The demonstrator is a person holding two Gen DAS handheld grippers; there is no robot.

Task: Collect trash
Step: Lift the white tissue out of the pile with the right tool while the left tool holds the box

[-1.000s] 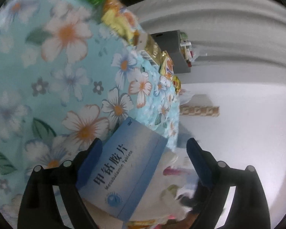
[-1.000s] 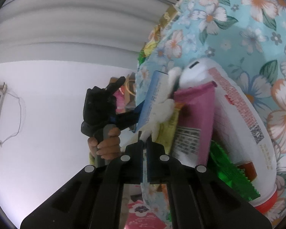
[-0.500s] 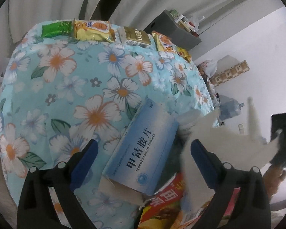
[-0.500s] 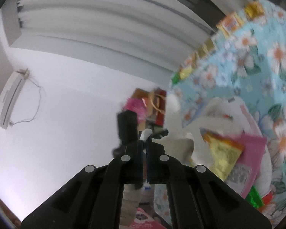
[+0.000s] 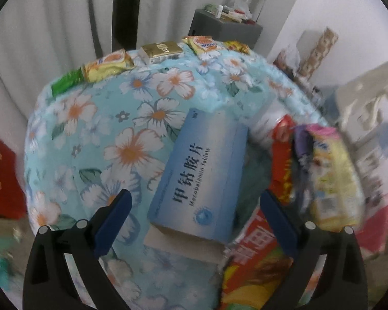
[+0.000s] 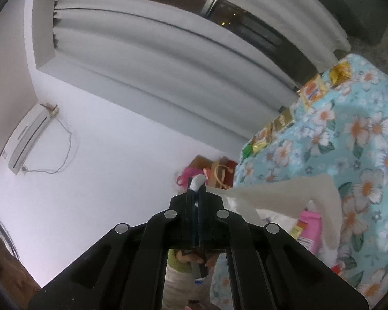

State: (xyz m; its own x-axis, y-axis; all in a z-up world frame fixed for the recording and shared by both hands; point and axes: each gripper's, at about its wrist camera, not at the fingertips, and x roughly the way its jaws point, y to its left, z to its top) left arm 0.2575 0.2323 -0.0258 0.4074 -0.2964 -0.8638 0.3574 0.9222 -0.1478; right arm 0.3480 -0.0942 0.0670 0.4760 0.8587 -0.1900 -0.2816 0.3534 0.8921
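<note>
**Bag pinched in my right, left tongs still wide over the box**

My right gripper (image 6: 197,188) is clamped tight on a fold of the white plastic bag (image 6: 284,196). A small white nub pokes out past the tips, and the rest stretches away as a thin, matte, crinkly sheet. Its mouth sags toward the flowered tablecloth (image 6: 370,139).

My left gripper (image 5: 194,206) hangs with its blue pads spread wide and nothing between them. Right in front lies the blue medicine box (image 5: 201,173): flat, crisp-edged cardboard with a smooth printed face, resting on the soft, plush-looking cloth. To its right is a jumble of glossy snack wrappers (image 5: 326,178), red and yellow, blurred, seemingly by the bag's mouth; whether they are inside I cannot tell.

I'd judge we're partway. Along the far edge of the table, a row of foil packets (image 5: 160,51) sits in a line, shiny and creased, with a green one at the left end. The box isn't gripped either.
</note>
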